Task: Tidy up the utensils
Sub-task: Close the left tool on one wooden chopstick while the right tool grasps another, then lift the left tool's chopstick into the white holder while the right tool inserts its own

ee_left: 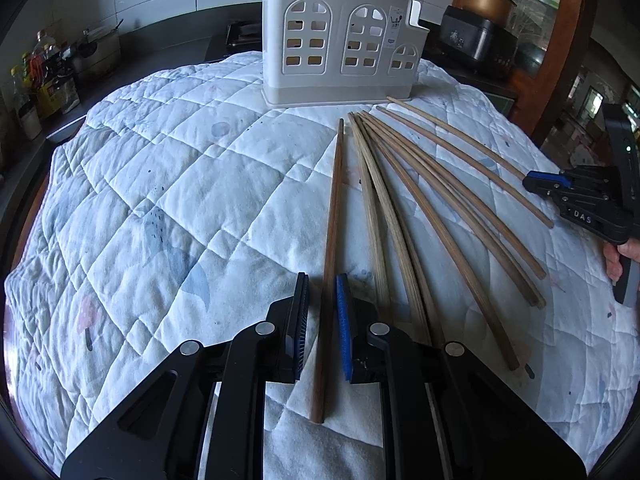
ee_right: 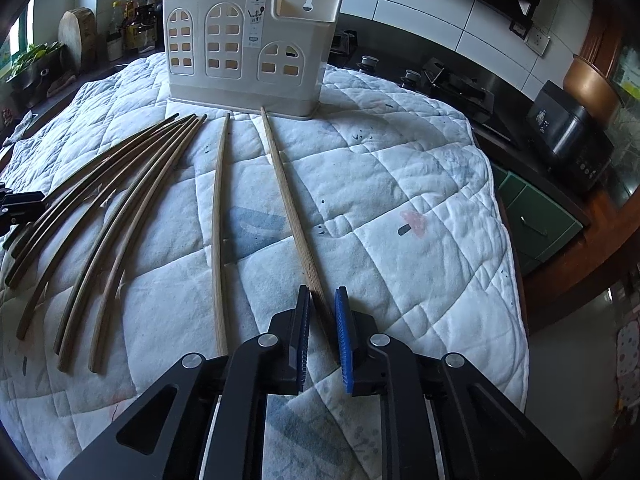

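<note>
Both claws, left (ee_left: 323, 280) and right (ee_right: 322, 292), spread astride chopsticks whose near ends they partly hide.

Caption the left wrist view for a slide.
Left gripper open astride one chopstick on the quilt, holder beyond.

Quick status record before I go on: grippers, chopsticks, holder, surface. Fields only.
left gripper: open, straddling the leftmost chopstick, not clamped
right gripper: open, straddling the rightmost chopstick, not clamped
other chopsticks: loose, fanned out flat between the two
holder: white, arched cut-outs, upright at the far end, no chopsticks seen inside
surface: quilted white cloth
</note>
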Available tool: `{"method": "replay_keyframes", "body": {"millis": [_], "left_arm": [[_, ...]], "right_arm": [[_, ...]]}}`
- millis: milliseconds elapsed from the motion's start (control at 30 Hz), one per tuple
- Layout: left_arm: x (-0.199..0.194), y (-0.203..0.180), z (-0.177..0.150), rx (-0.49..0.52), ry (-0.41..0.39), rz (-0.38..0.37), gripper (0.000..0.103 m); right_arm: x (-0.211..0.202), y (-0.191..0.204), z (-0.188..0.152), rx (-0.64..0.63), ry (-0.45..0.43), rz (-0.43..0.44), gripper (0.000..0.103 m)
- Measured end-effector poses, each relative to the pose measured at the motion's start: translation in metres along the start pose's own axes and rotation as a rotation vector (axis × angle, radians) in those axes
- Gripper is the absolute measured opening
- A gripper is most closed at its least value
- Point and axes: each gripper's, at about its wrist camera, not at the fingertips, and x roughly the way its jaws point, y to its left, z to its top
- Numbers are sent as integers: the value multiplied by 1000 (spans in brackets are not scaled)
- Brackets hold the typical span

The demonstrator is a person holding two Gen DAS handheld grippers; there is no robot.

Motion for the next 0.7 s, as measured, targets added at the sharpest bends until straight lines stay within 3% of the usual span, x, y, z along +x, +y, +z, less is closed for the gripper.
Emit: {"method": "replay_keyframes", "body": {"millis": [100,300,700], "left_arm": [[0,-4,1,17,1,26,8],[-9,1,1,-7,-13,-3,6],[-60,5,3,-38,-131,-62,5]], "right_arm": [[-2,1,0,12,-4,-7,13],[-28,10,0,59,-64,16,10],[-117,26,17,148,-258,59,7]]}}
